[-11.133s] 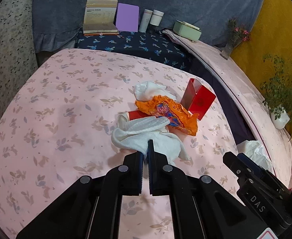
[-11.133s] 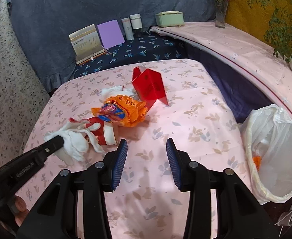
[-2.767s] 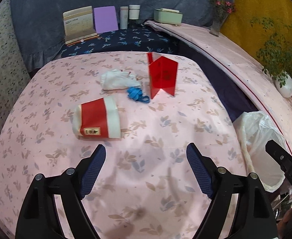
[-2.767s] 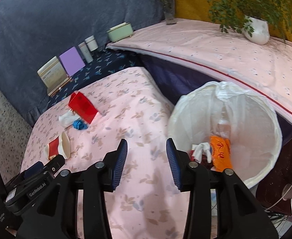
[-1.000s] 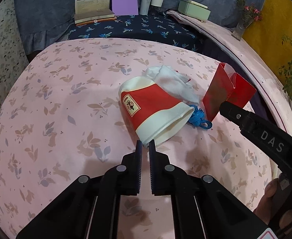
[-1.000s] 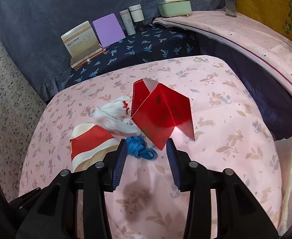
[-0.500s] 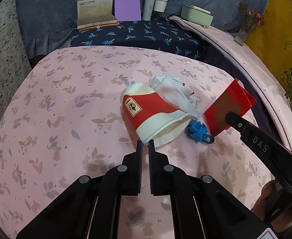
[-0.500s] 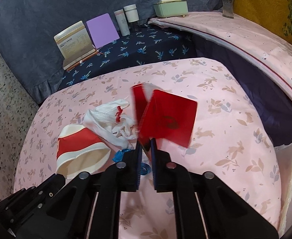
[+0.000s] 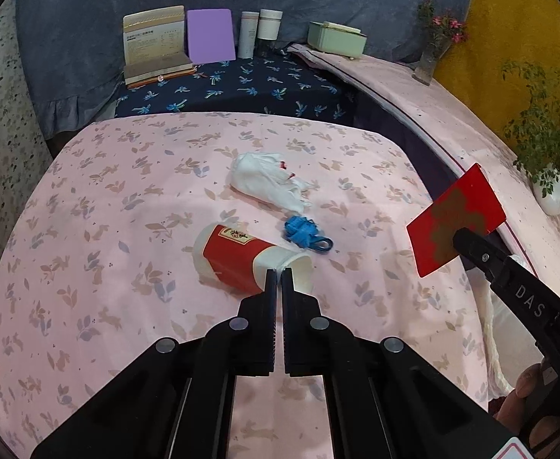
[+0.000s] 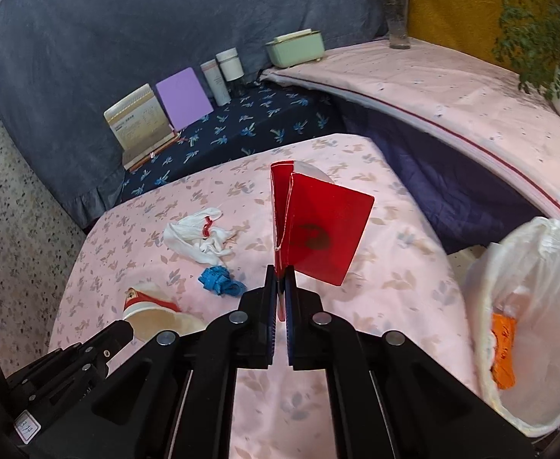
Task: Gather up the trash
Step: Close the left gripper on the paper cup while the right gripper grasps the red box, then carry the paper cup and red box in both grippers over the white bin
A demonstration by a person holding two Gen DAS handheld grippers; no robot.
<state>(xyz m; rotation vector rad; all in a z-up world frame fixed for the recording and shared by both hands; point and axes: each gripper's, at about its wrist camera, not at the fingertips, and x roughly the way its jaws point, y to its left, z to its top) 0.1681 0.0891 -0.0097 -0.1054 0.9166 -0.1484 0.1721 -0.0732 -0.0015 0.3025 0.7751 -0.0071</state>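
— Red folded card packet (image 10: 320,229): the right wrist view has it pinched by its bottom corner in the right tool (image 10: 278,287), whose jaws have just been closing, and it stands up clear of the pink leaf-print tabletop (image 10: 394,279). From the left wrist view you only get its flat red face (image 9: 456,220) at the tip of that tool's black arm.

— And the left tool (image 9: 278,273)?

— Pressed together on the white rim of the red-and-white paper cup (image 9: 241,262), which lies on its side. The right view shows just the cup's mouth (image 10: 157,315), partly behind the left tool's body.

— What does only the right view give?

— White plastic-lined trash bin (image 10: 524,325) beside the tabletop's right edge, with an orange wrapper (image 10: 503,348) inside. In the left view only a sliver of white bag shows behind the right tool.

— Still lying loose?

— Crumpled white tissue with a red spot (image 9: 268,181) and a small blue knotted strip (image 9: 304,231), near each other beyond the cup. Nothing stands between them and the tools.

— Farther back?

— Cream booklet (image 9: 153,44), purple card (image 9: 211,36), two white bottles (image 9: 258,32) and a pale green box (image 9: 337,38) on a dark floral cloth against grey fabric. The booklet's print is too small to read, and a fingertip (image 9: 520,394) is cut off at the left view's right edge.
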